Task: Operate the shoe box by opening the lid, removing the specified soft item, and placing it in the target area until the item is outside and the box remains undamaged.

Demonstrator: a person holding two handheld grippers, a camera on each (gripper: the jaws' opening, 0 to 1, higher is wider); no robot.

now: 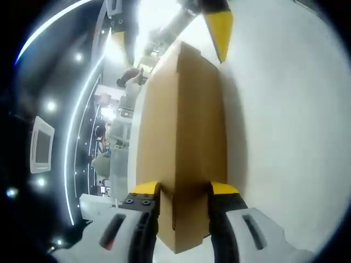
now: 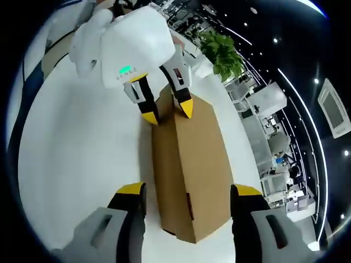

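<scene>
A closed brown cardboard shoe box [image 2: 189, 164] lies lengthwise on the white table [image 2: 82, 164]. My left gripper [image 2: 167, 112], white with yellow fingertips, holds the box's far end in the right gripper view. In the left gripper view the box [image 1: 181, 126] runs away between the left gripper [image 1: 185, 189], both jaws pressed on its side walls. My right gripper [image 2: 187, 192] stands wide open astride the near end, with small gaps on both sides. One yellow fingertip [image 1: 219, 27] of the right gripper shows past the box's far end. The lid is shut, so the contents are hidden.
A potted green plant [image 2: 222, 52] stands beyond the table's far edge. Office desks and chairs [image 2: 277, 148] fill the room to the right. A person [image 1: 131, 76] stands in the background. Bare table [image 1: 285, 137] lies beside the box.
</scene>
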